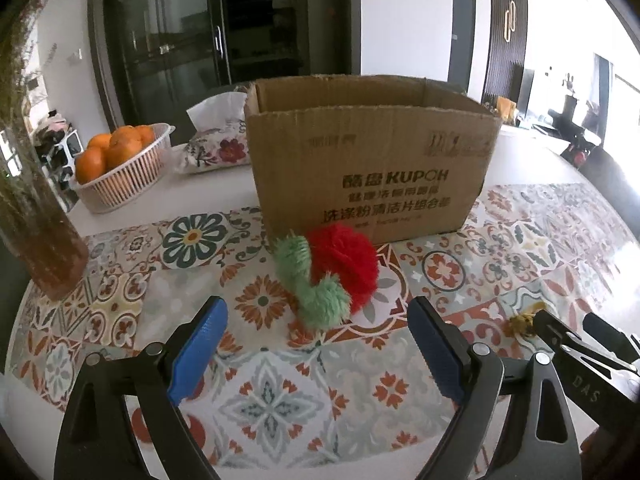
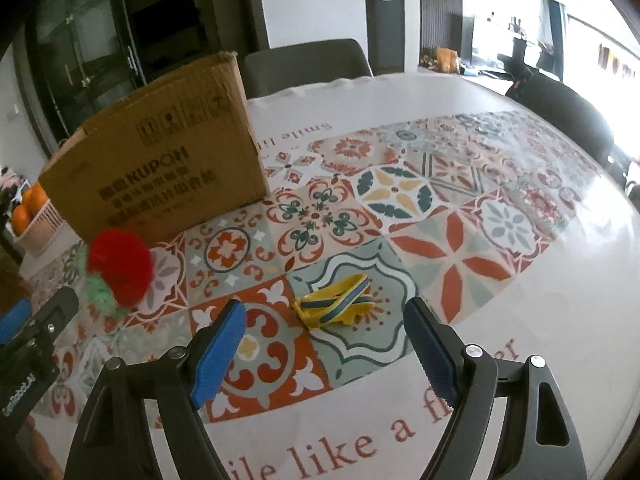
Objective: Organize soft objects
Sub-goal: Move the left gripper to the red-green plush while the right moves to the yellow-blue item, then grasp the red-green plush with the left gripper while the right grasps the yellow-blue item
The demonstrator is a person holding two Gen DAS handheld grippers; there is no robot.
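**Both tools open above the patterned tabletop**

The left tool (image 1: 318, 344) has its blue-padded jaws spread wide with nothing between them. Just beyond its tips lies the fluffy red pom-pom toy with a curled green plush stem (image 1: 332, 270), resting on the tile-patterned tabletop (image 1: 120, 300) close in front of the open brown cardboard box with printed lettering (image 1: 372, 160).

The right tool (image 2: 326, 344) is likewise wide open and empty. Just ahead of it lies the small yellow soft toy with blue stripes (image 2: 336, 300), flat on the tabletop, well to the right of the pom-pom and the box.

Behind the box, to the left, stand a white slatted basket of oranges (image 1: 120, 160) and a floral fabric tissue holder (image 1: 216, 140).
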